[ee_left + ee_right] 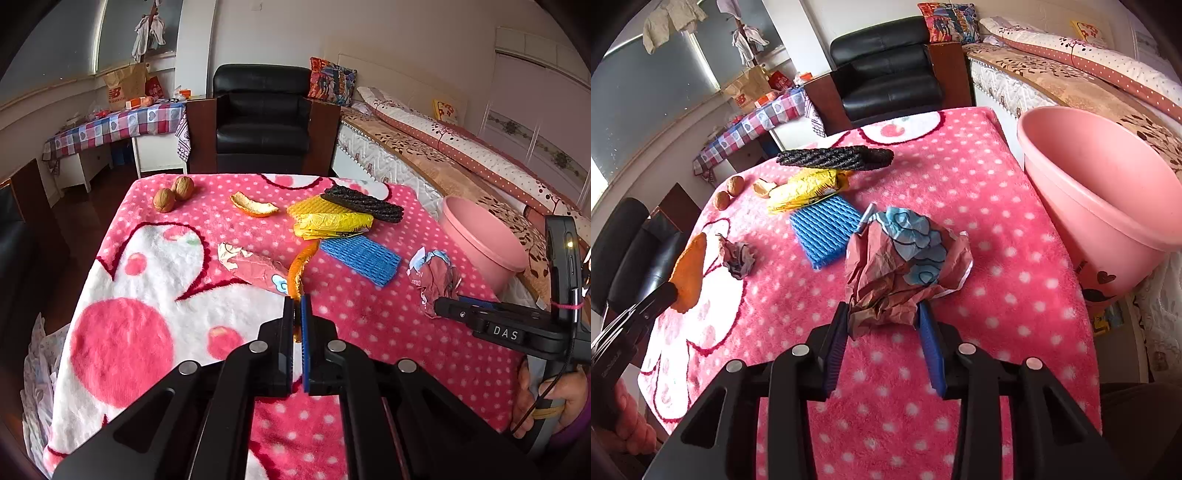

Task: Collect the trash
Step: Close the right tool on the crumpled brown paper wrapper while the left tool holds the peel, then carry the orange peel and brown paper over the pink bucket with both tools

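Observation:
My left gripper (297, 300) is shut on an orange peel (301, 267) and holds it just above the pink dotted blanket; the peel also shows in the right wrist view (687, 275). My right gripper (882, 314) is shut on a crumpled pink and blue wrapper (905, 262), seen from the left wrist view (437, 280) too. A pink bin (1108, 199) stands off the table's right edge. Other trash lies on the blanket: a second crumpled wrapper (251, 267), another peel (253, 205), a yellow wrapper (332, 223), blue foam net (362, 258), black foam net (364, 203).
Two walnuts (173, 194) lie at the far left of the table. A black armchair (262, 118) stands behind the table, a bed (461, 155) along the right, and a checked side table (114, 129) at the back left.

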`<action>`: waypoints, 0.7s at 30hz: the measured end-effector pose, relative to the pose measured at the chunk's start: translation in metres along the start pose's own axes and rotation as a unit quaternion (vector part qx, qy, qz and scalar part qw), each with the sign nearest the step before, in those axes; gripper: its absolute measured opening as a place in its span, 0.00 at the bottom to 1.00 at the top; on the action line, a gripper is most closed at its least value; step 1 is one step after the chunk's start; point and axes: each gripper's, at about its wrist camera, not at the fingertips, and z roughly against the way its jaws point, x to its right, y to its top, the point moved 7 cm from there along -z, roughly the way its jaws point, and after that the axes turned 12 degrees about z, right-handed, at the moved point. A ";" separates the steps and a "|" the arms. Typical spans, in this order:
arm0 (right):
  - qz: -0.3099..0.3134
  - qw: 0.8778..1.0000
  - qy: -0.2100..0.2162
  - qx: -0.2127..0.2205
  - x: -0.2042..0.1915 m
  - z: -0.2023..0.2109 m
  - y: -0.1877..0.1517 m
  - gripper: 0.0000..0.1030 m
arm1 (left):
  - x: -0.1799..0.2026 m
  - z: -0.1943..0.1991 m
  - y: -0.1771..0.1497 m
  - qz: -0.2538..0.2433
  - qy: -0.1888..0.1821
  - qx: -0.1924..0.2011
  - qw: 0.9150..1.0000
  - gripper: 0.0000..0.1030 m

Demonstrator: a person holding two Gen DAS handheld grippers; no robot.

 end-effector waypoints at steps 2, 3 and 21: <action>0.001 1.000 0.011 0.007 -0.001 0.004 0.000 0.35 | 0.001 0.000 0.001 0.000 -0.001 0.000 1.000 0.03; 0.002 1.000 0.015 0.011 -0.003 0.006 0.001 0.35 | 0.002 0.000 0.001 0.000 -0.001 0.000 1.000 0.03; 0.016 0.996 0.051 0.075 -0.003 0.044 0.025 0.35 | 0.044 -0.004 0.024 -0.021 -0.005 0.030 0.999 0.03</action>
